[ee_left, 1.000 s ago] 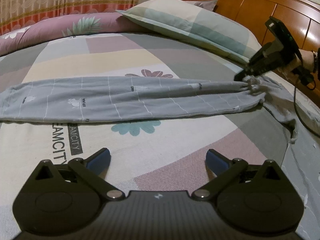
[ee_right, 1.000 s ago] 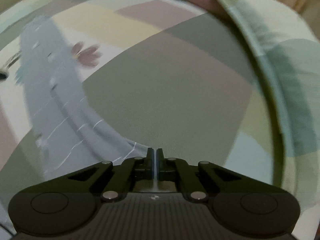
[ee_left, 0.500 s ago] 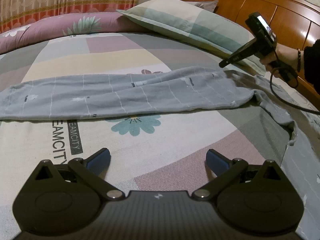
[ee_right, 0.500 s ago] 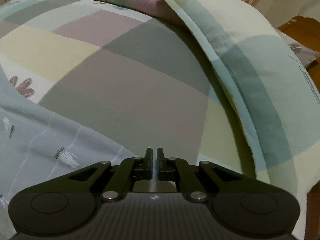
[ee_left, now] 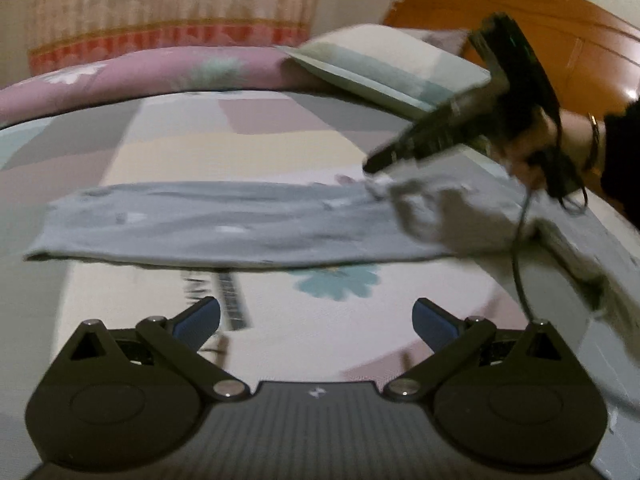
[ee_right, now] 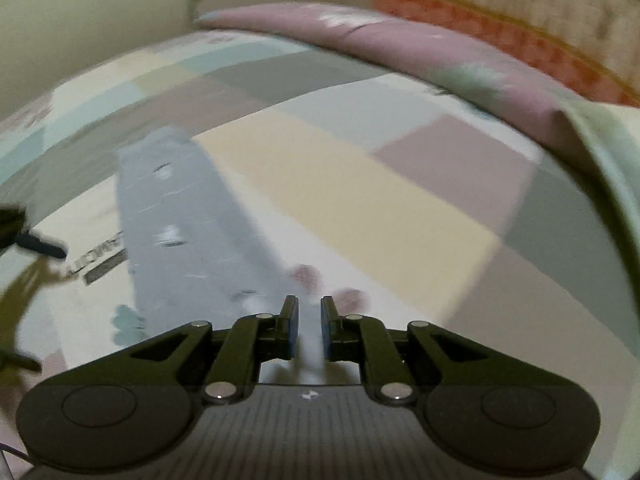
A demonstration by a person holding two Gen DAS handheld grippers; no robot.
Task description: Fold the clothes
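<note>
A long grey garment [ee_left: 224, 224] with thin white lines lies stretched across the patchwork bed sheet [ee_left: 280, 148]. Its right end is folded back in a pale bunch [ee_left: 432, 208]. My right gripper [ee_left: 372, 166], held by a hand [ee_left: 536, 148], points down at that bunch. In the right wrist view my right gripper [ee_right: 310, 320] has its jaws opening, with a narrow gap and nothing pressed between the pads; the garment [ee_right: 180, 216] runs away to the upper left. My left gripper [ee_left: 316, 318] stands wide open over bare sheet, short of the garment.
A checked pillow [ee_left: 384, 64] and a wooden headboard [ee_left: 580, 52] stand at the back right. A purple floral bolster [ee_left: 140, 76] lies along the far side before a curtain [ee_left: 172, 12]. A cable [ee_left: 518, 248] hangs from the right gripper across the garment.
My right gripper swung left over the garment, carrying its right end back over itself, and its jaws parted from shut. My left gripper shifted and rose slightly, staying open.
</note>
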